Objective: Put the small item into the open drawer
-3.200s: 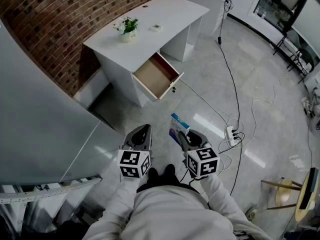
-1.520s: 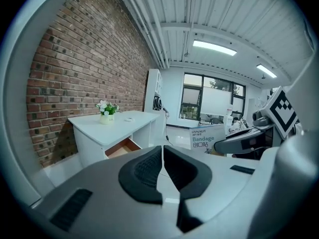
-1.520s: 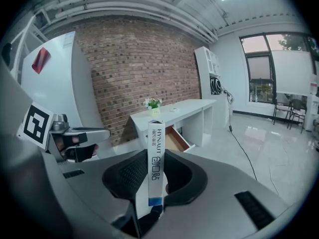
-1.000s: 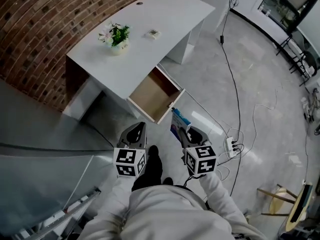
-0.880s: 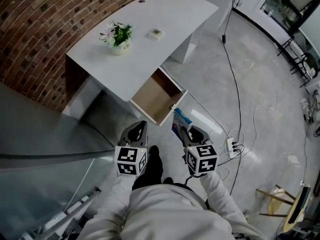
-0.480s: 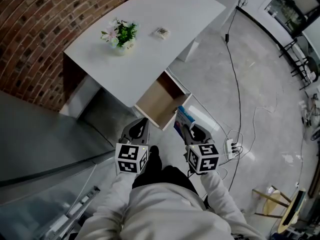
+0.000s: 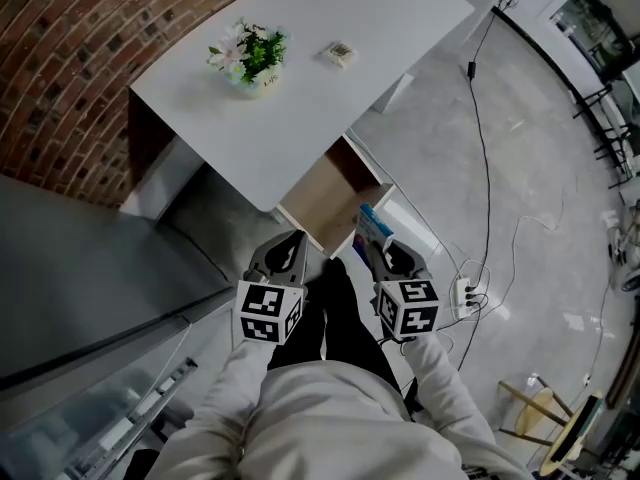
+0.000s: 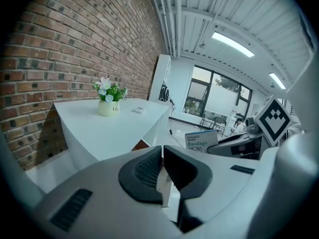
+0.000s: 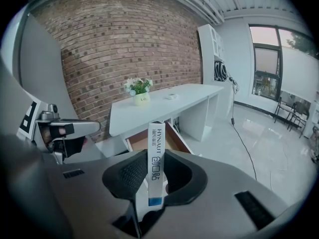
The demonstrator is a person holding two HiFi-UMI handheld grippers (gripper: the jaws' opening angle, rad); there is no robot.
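Note:
A white and blue bandage box (image 7: 371, 229) stands upright between the pads of my right gripper (image 7: 374, 252), which is shut on it. In the right gripper view the box (image 9: 156, 169) shows its narrow side, and the open wooden drawer (image 9: 175, 136) lies just beyond it. From the head view the drawer (image 7: 328, 194) juts out from under the white desk (image 7: 300, 78), a short way ahead of both grippers. My left gripper (image 7: 289, 255) is shut with nothing in it, level with the right one. In the left gripper view its pads (image 8: 148, 166) meet, with the box (image 8: 202, 140) off to the right.
On the desk stand a small flower pot (image 7: 250, 60) and a small flat item (image 7: 338, 53). A brick wall (image 7: 70, 58) backs the desk. A grey panel (image 7: 80, 268) runs along the left. A black cable (image 7: 487, 178) and a power strip (image 7: 462, 293) lie on the floor to the right.
The person has walked toward the desk, so the open drawer now lies much closer in front of both grippers. The right gripper has kept its hold on the box and the left stays shut.

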